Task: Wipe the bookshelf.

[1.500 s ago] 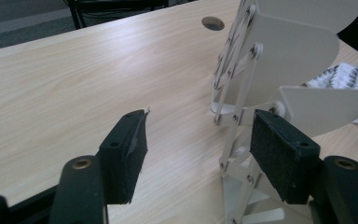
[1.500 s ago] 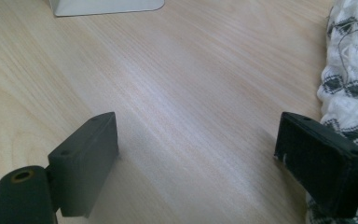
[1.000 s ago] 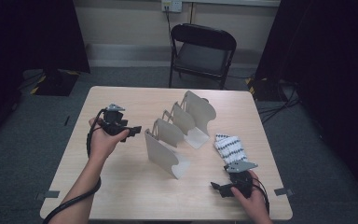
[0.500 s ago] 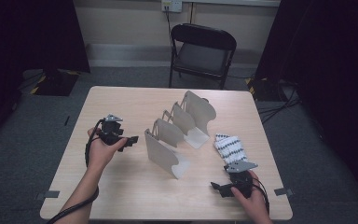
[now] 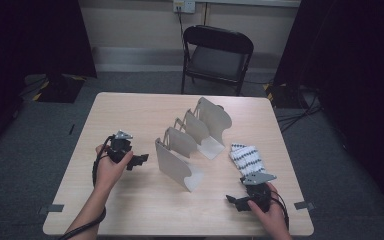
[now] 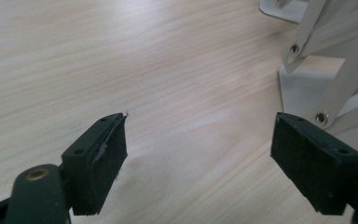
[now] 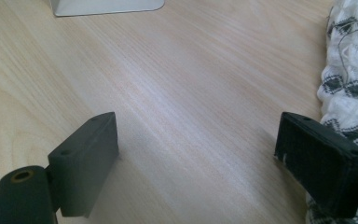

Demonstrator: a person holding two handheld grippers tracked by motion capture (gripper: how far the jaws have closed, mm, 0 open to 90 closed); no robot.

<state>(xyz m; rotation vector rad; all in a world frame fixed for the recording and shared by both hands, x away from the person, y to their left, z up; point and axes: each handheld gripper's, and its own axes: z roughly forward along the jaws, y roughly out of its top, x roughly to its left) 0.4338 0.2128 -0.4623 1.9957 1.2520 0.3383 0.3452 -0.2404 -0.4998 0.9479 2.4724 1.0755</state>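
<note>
On the pale wooden desk (image 5: pixel 130 107) the left gripper (image 5: pixel 139 160), its jaws wide with nothing between them and just been opening, sits just left of the white metal folding rack (image 5: pixel 192 145). The right gripper (image 5: pixel 232 201), jaws wide and empty, rests at the near right beside the white cloth with a black pattern (image 5: pixel 247 159).

The table (image 5: pixel 130 110) has a pale wood-grain top with a smooth, slightly satin finish. The folding rack (image 5: pixel 192 137) consists of matt off-white sheet panels joined by small metal rivets. The cloth (image 5: pixel 246 158) is a textured white knit with dark patterning. The gripper pads (image 6: pixel 307 158) are matt black and finely rough.
</note>
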